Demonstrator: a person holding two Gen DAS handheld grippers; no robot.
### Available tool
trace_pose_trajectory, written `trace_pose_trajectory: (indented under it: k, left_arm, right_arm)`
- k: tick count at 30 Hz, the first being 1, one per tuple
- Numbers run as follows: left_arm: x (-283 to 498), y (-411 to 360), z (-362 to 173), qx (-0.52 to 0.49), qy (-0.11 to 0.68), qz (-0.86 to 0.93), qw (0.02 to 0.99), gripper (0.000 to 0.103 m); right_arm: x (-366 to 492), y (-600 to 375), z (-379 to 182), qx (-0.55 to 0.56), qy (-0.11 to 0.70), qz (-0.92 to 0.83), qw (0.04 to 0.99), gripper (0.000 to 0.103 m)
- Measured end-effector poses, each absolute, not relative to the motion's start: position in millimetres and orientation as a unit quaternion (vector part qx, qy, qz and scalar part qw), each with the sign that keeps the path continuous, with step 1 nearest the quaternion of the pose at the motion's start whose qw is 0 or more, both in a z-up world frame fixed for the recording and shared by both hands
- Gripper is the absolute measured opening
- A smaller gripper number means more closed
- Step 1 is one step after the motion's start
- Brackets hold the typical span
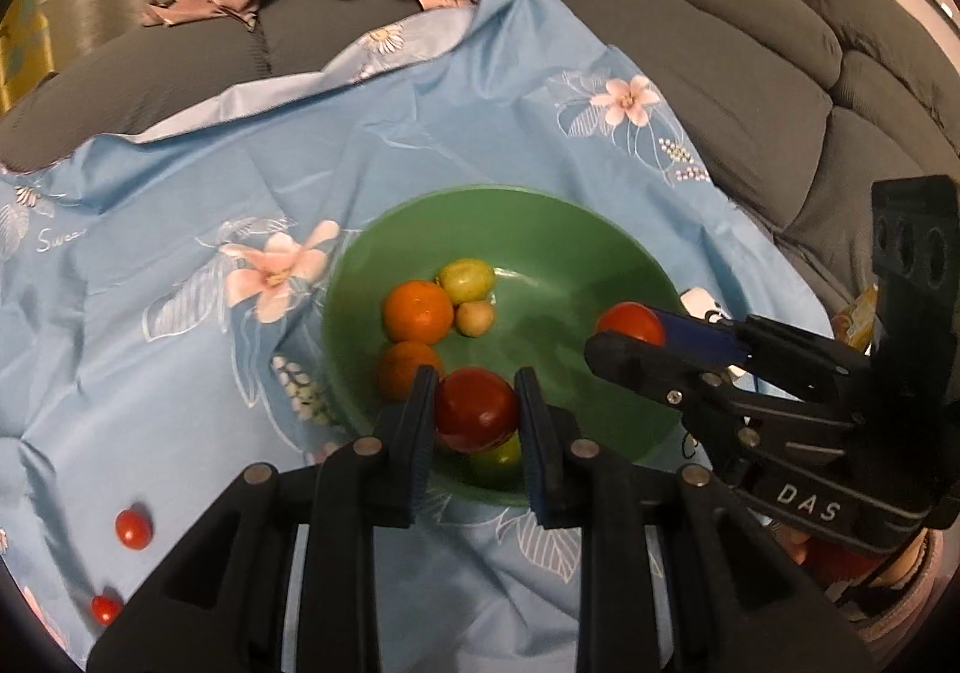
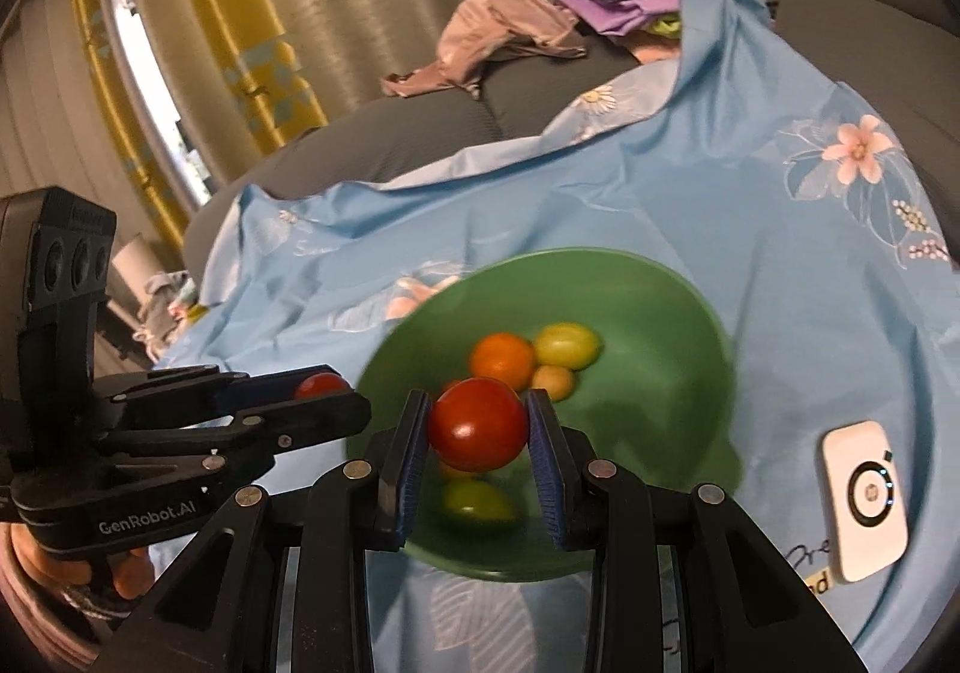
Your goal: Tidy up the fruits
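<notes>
Fingers (image 1: pixel 414 433) of my left gripper (image 1: pixel 474 421) squeeze a red tomato (image 1: pixel 477 409) from both sides, and fingers (image 2: pixel 543 445) of my right gripper (image 2: pixel 478 433) squeeze another red tomato (image 2: pixel 478 424) the same way. Both tomatoes hang over the green bowl (image 1: pixel 576 259).

Under everything lies a big blue cloth with flowers (image 1: pixel 180 181), spread over a gray sofa (image 1: pixel 720 73). The bowl sits on the cloth, right below my fingertips.

Inside the bowl, past my left fingers, I see two oranges (image 1: pixel 418 311), a yellow-green fruit (image 1: pixel 465 280) and a small tan fruit (image 1: pixel 475 318), all touching each other. One more green fruit (image 1: pixel 501 457) lies under my left tomato.

Off to the right of my right fingers, a white gadget (image 2: pixel 864 499) rests on the cloth near the bowl. Left of my left fingers, two little red tomatoes (image 1: pixel 133 529) lie on the cloth, well apart from the bowl.
</notes>
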State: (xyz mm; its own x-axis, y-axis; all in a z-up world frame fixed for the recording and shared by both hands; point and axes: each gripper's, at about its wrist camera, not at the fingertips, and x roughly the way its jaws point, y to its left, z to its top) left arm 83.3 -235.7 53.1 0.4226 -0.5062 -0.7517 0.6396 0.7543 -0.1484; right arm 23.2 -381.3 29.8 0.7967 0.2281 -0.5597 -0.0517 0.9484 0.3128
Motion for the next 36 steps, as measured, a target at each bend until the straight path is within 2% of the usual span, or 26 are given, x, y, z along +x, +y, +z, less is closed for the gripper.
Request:
trace_pose_trajectory:
  k: [25, 30, 31, 36]
  left_arm:
    - [92.3, -250.3, 28.5, 0.105, 0.444, -0.325, 0.829, 0.026]
    - [89.3, -249.9, 32.8, 0.107, 0.437, -0.328, 0.831, 0.037]
    - [87.7, -249.9, 34.7, 0.11, 0.433, -0.327, 0.833, 0.043]
    - [83.5, -245.6, 40.1, 0.114, 0.425, -0.316, 0.841, 0.055]
  right_arm:
    - [29.5, -387.3, 17.5, 0.136, 0.334, 0.052, 0.931, 0.034]
    - [28.9, -389.6, 16.9, 0.143, 0.337, 0.041, 0.93, 0.035]
    - [27.9, -390.1, 18.4, 0.142, 0.336, 0.039, 0.93, 0.036]
    - [23.4, -392.8, 22.6, 0.146, 0.329, 0.034, 0.932, 0.04]
